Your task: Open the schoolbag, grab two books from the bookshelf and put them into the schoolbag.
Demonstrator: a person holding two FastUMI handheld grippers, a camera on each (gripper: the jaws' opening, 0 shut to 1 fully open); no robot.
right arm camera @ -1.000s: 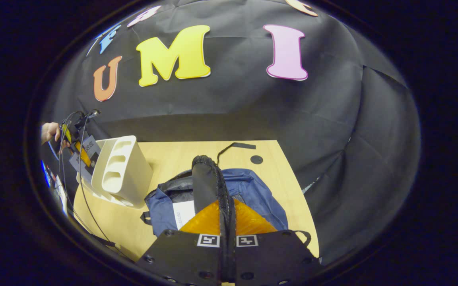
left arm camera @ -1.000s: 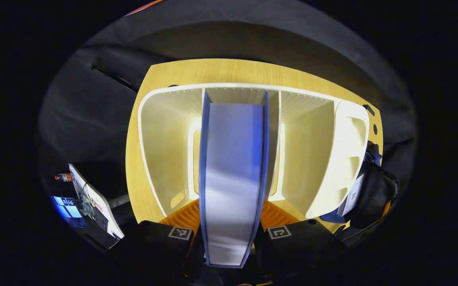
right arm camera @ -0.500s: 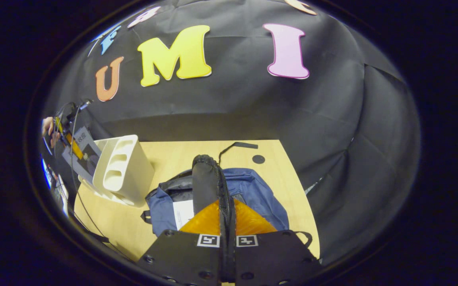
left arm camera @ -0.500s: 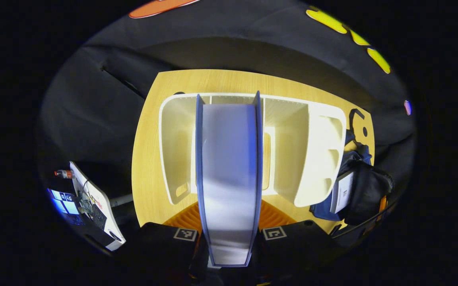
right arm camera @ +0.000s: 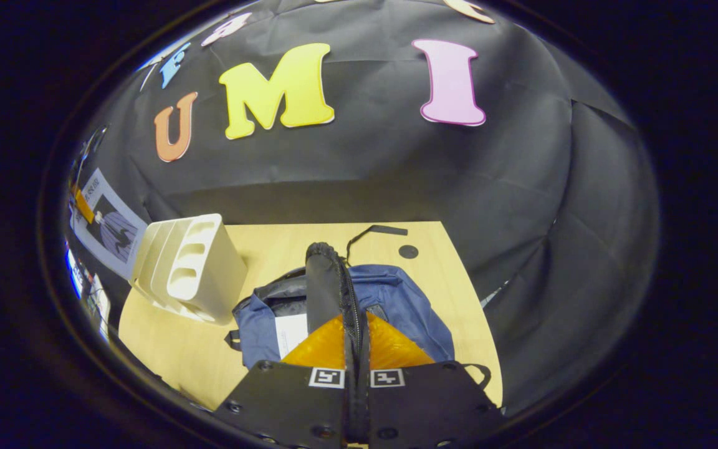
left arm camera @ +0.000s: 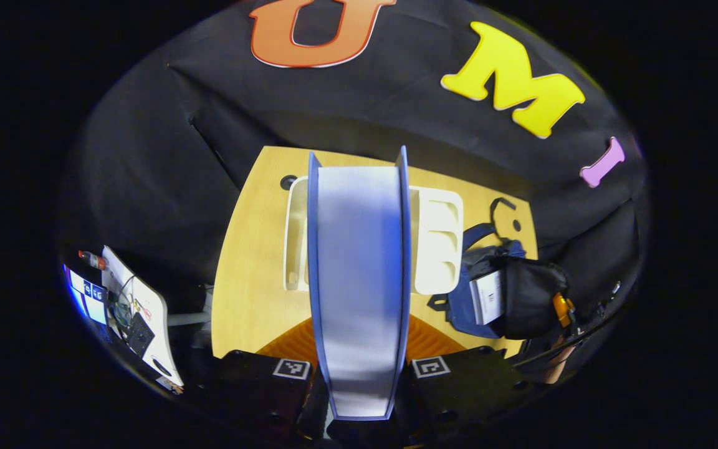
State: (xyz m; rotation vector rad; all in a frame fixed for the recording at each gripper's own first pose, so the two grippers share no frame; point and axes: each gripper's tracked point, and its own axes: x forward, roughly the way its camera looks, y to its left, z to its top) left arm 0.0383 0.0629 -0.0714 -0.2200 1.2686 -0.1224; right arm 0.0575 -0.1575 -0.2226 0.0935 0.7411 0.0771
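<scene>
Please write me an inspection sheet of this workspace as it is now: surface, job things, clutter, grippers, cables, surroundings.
Surface: wooden table, bare around the things.
Job's things: white bookshelf standing; blue schoolbag open beside it, one book inside; second book held above the table.
Clutter: nothing seen.
Grippers: left gripper shut on the second book; right gripper shut on the bag flap.
Cables: nothing seen.
Surroundings: black cloth wall.

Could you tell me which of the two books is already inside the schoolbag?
The white book sits in the open schoolbag; the blue-covered book is clamped in the left gripper, above the table.
</scene>
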